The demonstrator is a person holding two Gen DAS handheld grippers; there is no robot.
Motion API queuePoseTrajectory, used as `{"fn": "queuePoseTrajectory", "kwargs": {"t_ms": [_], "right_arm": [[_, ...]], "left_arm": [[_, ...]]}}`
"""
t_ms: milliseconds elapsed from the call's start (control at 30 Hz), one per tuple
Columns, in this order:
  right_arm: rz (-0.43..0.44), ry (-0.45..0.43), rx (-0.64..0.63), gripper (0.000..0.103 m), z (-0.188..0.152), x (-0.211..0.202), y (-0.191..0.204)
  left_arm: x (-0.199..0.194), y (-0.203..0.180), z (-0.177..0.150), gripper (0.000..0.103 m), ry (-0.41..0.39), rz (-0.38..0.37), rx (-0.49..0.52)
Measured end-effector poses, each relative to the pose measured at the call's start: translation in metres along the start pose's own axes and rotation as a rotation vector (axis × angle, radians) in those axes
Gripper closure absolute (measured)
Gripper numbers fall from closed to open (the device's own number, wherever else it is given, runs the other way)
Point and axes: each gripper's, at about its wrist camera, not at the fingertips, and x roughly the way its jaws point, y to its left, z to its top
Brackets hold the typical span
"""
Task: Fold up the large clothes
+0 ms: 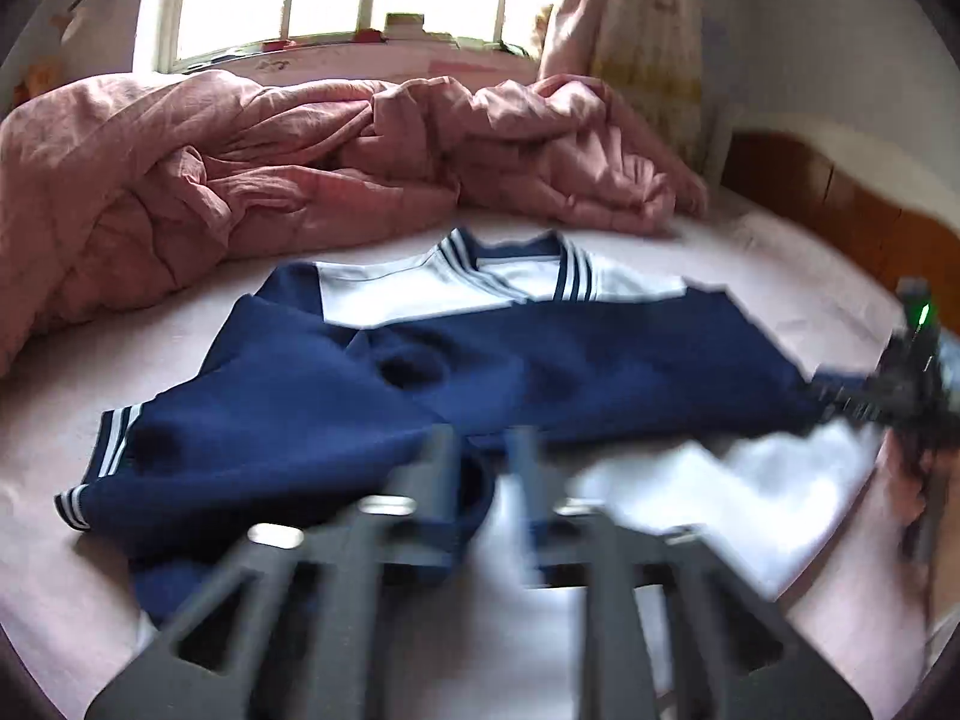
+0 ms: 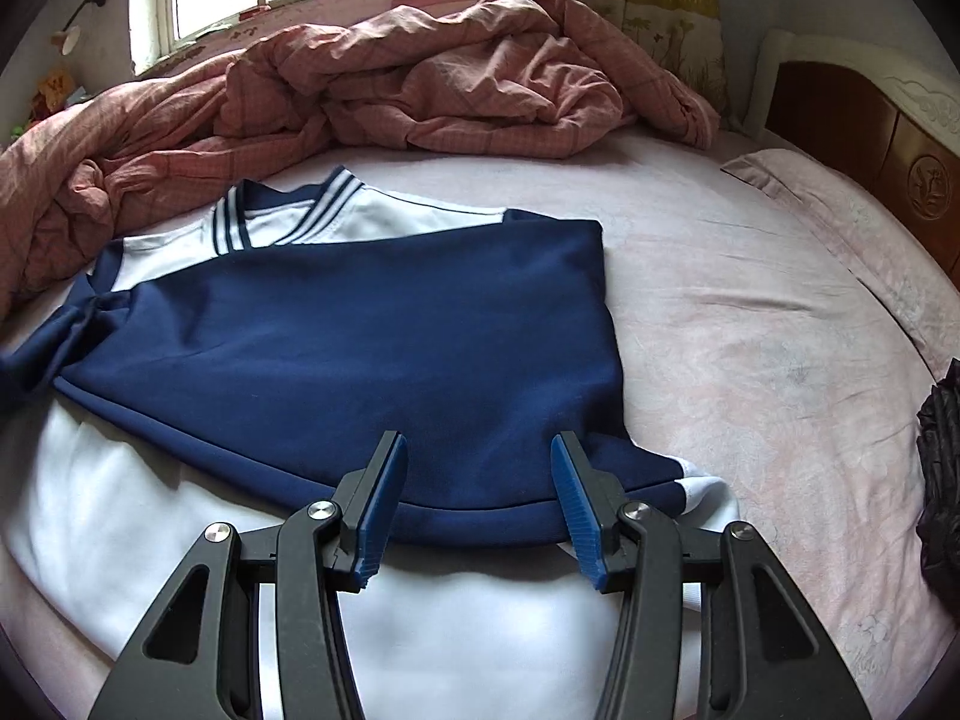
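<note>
My right gripper (image 2: 480, 468) is spread wide, its blue pads (image 2: 384, 504) either side of the jacket's (image 2: 360, 330) navy fold edge, gripping nothing. My left gripper (image 1: 483, 462) is blurred; its fingers sit close together over navy cloth, but whether they pinch it I cannot tell. The jacket lies mid-bed, sleeves folded across; bare sheet (image 2: 750, 330) right, quilt (image 2: 420, 84) far.

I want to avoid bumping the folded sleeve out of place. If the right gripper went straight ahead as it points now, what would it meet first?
Most likely the navy sleeve folded across the jacket: the open right gripper already straddles its near edge. Height above the cloth is unclear, so it might skim over it.
</note>
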Motion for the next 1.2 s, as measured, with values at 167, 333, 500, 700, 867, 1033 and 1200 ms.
{"fn": "queuePoseTrajectory", "kwargs": {"t_ms": [167,333,500,700,867,1033,1200], "right_arm": [[-0.004,0.0,-0.013,0.051,0.0,-0.001,0.002],[0.003,-0.003,-0.011,0.051,0.0,-0.002,0.003],[-0.002,0.0,-0.032,0.051,-0.002,-0.002,0.01],[-0.013,0.003,-0.057,0.051,-0.003,0.0,0.014],[-0.003,0.01,-0.042,0.051,-0.004,0.002,0.013],[0.01,0.028,-0.001,0.051,-0.004,0.009,0.005],[-0.05,-0.041,-0.017,0.051,-0.001,-0.005,0.003]], "left_arm": [[-0.056,0.022,0.002,0.025,-0.163,0.052,-0.074],[-0.08,0.103,0.004,0.018,-0.172,0.209,-0.349],[-0.032,0.196,-0.028,0.018,0.076,0.151,-0.674],[0.008,0.211,-0.05,0.029,0.178,0.021,-0.796],[0.003,0.198,-0.037,0.089,0.067,0.152,-0.718],[-0.042,0.133,0.006,0.089,-0.183,0.173,-0.47],[-0.058,0.038,0.06,0.089,-0.271,0.05,-0.334]]}}
